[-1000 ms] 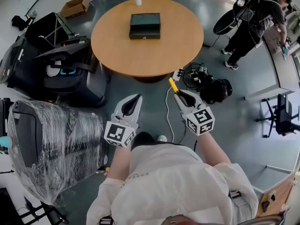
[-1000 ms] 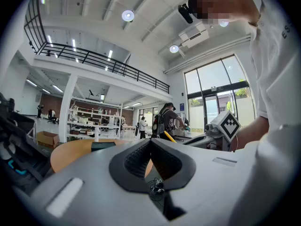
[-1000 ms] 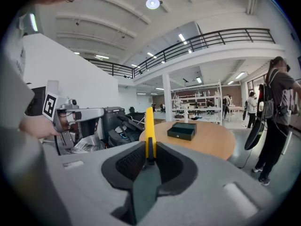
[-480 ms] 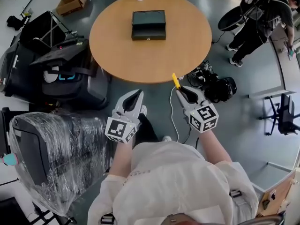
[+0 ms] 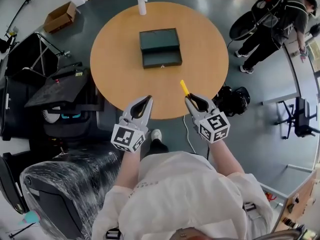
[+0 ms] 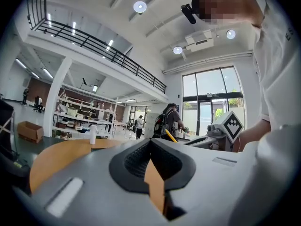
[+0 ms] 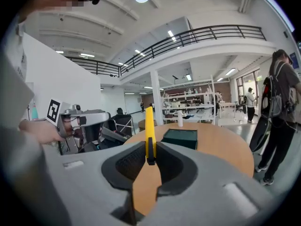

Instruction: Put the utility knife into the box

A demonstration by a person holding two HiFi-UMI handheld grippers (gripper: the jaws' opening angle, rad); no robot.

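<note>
Counter point(image 5: 115, 59), round and wood-toned, carries dark box point(image 5: 160, 47) near centre, lid apparently down. Left tool point(image 5: 146, 104) is pressed together, empty. Right tool point(image 5: 190, 99) pinches yellow utility knife point(image 5: 184, 87) by its lower end, over the near counter edge and well apart from the box. Knife is probably light, stiff and smooth; a mid-body hold would be steadier. No legible writing.

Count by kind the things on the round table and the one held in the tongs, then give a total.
Dark green box: 1
White bottle: 1
Yellow utility knife, held in the right tongs: 1
Total: 3
</note>
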